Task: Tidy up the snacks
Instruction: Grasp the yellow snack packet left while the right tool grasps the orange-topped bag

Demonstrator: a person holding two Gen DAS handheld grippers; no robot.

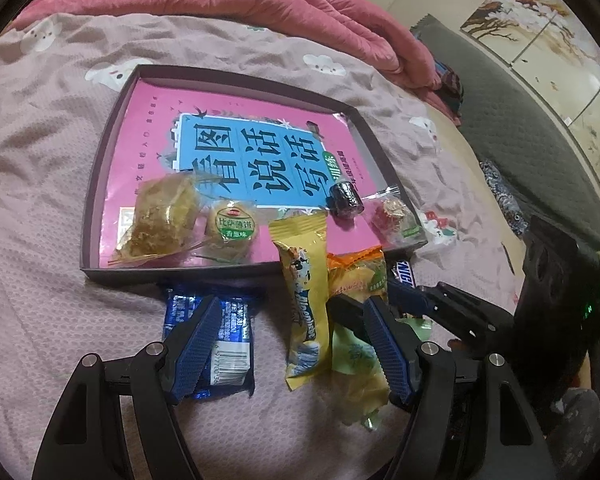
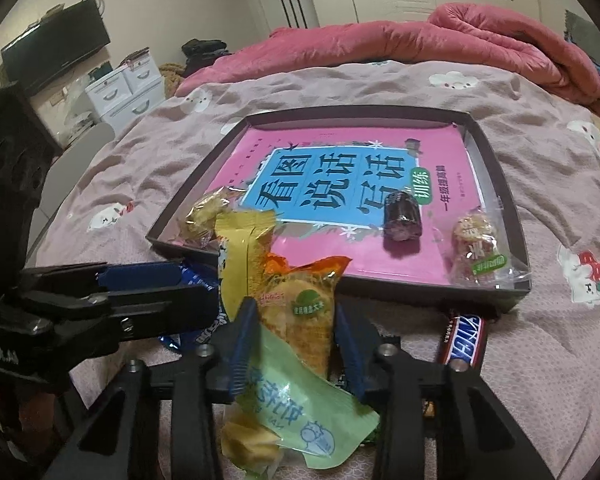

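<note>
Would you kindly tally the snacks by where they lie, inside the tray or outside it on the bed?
Inside the tray: 4
Outside, on the bed: 5, counting the yellow packet leaning over the tray's edge
Total: 9

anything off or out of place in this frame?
Yes. The yellow snack packet lies askew across the front wall of the tray, half in and half out. The orange packet pokes over that wall too. The Snickers bar and blue packet lie outside on the bedspread.
</note>
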